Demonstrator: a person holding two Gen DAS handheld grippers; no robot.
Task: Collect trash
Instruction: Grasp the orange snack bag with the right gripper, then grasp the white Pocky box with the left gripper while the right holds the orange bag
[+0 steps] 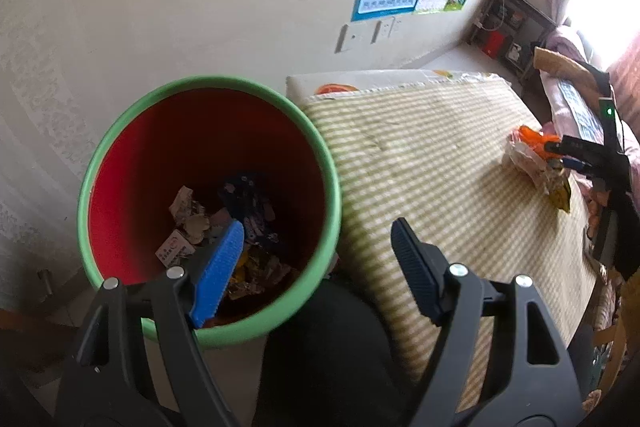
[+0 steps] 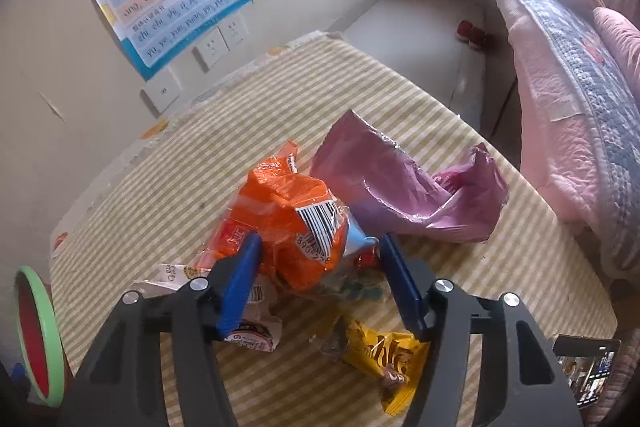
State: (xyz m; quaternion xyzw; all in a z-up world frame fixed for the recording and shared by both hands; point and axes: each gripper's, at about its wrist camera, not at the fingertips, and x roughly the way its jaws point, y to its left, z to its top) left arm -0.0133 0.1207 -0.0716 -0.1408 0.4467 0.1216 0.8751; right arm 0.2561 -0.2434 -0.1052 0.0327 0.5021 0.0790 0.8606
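The bin [image 1: 208, 203] — green rim, red inside — stands at the left edge of the striped bench [image 1: 440, 163], with scraps [image 1: 224, 227] lying at its bottom. The left gripper [image 1: 318, 247] hangs over the bin's near rim, jaws wide apart and holding nothing. Further right, the right gripper [image 2: 320, 277] straddles an orange wrapper [image 2: 280, 227], jaws open on either side — not gripping it. A pink bag [image 2: 404, 187] lies beyond, a yellow wrapper [image 2: 384, 359] nearer.
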